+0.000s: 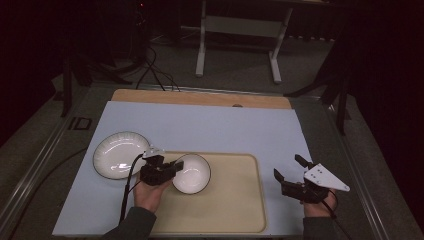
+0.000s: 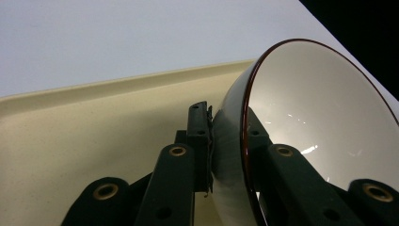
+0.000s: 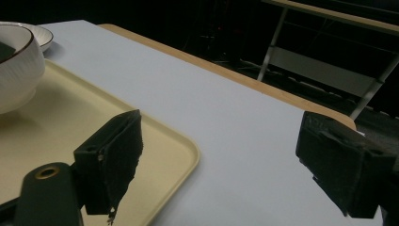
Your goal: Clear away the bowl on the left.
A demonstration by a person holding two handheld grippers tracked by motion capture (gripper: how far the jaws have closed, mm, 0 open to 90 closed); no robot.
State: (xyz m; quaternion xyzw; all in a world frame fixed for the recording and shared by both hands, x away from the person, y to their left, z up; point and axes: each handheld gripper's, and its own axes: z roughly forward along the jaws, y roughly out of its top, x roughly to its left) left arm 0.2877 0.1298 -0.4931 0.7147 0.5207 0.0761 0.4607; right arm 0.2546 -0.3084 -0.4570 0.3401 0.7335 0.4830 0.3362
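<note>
A white bowl [image 1: 192, 173] with a dark rim sits on the cream tray [image 1: 235, 200], at its upper left part. My left gripper [image 1: 175, 167] is shut on the bowl's left rim; in the left gripper view one jaw presses the ribbed outer wall and the other lies inside the bowl [image 2: 320, 113]. My right gripper [image 1: 289, 167] stands open over the table just right of the tray, with nothing between its jaws. The right gripper view shows its pads [image 3: 115, 155] wide apart, with the bowl [image 3: 16, 66] at the far left.
A white plate [image 1: 119, 154] lies on the pale blue mat [image 1: 210, 125] left of the tray. The tray's edge [image 3: 183, 150] runs under the right gripper. A wooden table edge [image 1: 200, 96] lies at the back, with a desk frame [image 1: 240, 40] and cables beyond.
</note>
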